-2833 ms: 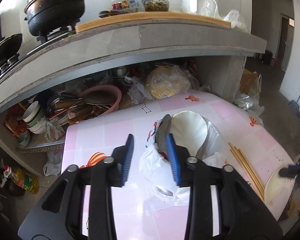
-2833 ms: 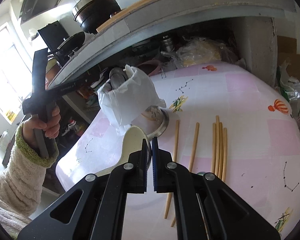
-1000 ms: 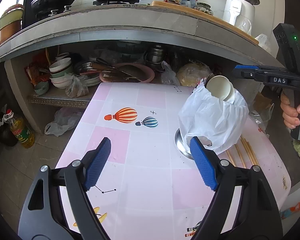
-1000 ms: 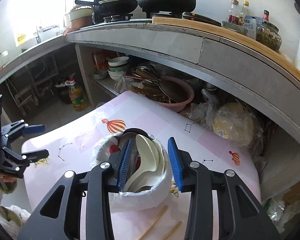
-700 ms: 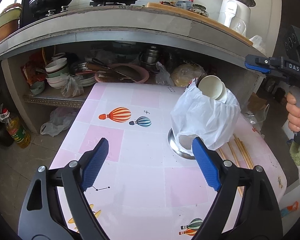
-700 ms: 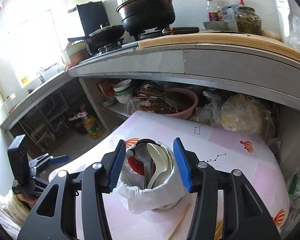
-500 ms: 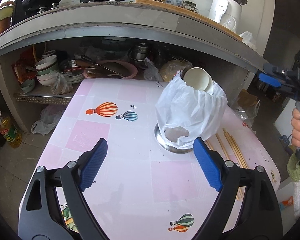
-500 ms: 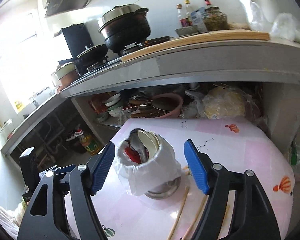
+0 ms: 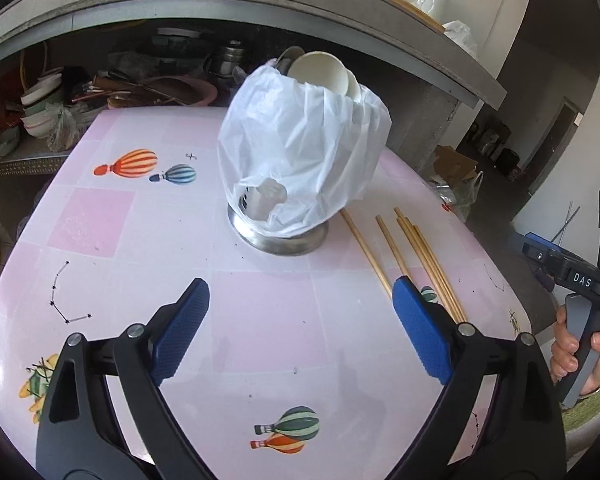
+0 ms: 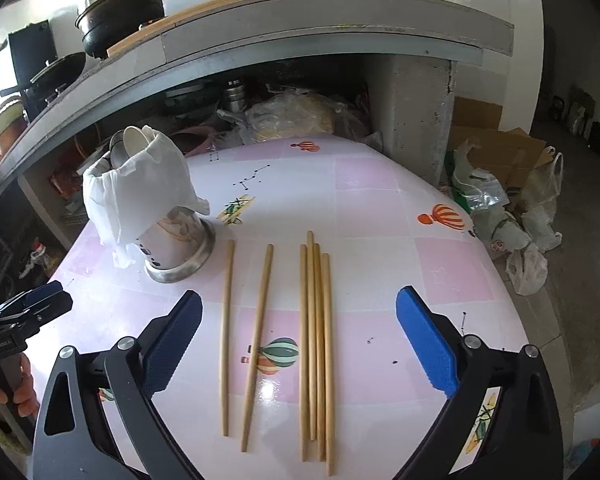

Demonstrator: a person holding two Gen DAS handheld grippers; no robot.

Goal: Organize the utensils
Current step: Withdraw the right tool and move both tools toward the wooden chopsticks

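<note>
Six long pale wooden chopsticks (image 10: 316,344) lie loose on the pink balloon-printed surface (image 10: 380,208), running up the middle of the right wrist frame: two apart at the left, four bunched and touching at the right. Above them, at centre left, stands the steel utensil holder draped in a white plastic bag (image 10: 148,200), with cream spoons and a metal ladle poking out of its top.

The right tongs (image 10: 298,340) have just been spreading and are now released wide with nothing gripped, the sticks lying below the gap. The left tongs (image 9: 300,320) have also been widening and hang empty over bare surface in the lower middle of the left wrist frame, the holder (image 9: 300,148) beyond them.

The risks, as I judge them: the round sticks may roll or fan out when pinched flat, so a clamp on the bunch could take only some. The loose bag may snag a stick's tip on insertion, and the crowded, top-heavy holder could tip unless steadied.
</note>
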